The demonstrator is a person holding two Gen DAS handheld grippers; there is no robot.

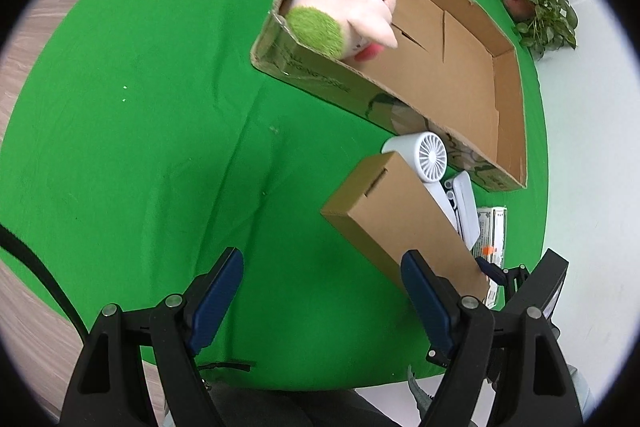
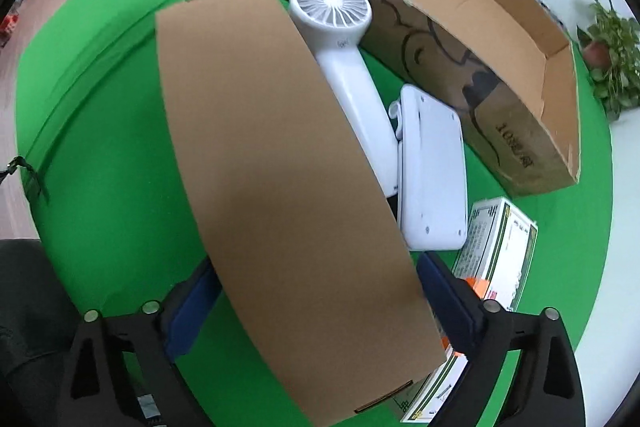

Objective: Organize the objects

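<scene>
Underneath everything, a green cloth point(image 1: 140, 107) covers the table, with wood flooring point(image 1: 32, 27) at its edge and a potted plant point(image 1: 540, 11) on the white surface beyond. An open cardboard box point(image 1: 440, 67) holds a plush toy point(image 1: 352, 11). The right gripper point(image 2: 316, 311) clamps a flat cardboard box point(image 2: 280, 187) beside a white fan point(image 2: 340, 39). The left gripper point(image 1: 322, 291) stands apart, empty.

Each claw point(image 1: 322, 301) point(image 2: 318, 311) has black triangular plastic arms, silver round screws, and dark blue pads point(image 1: 218, 299) on its fingers.
</scene>
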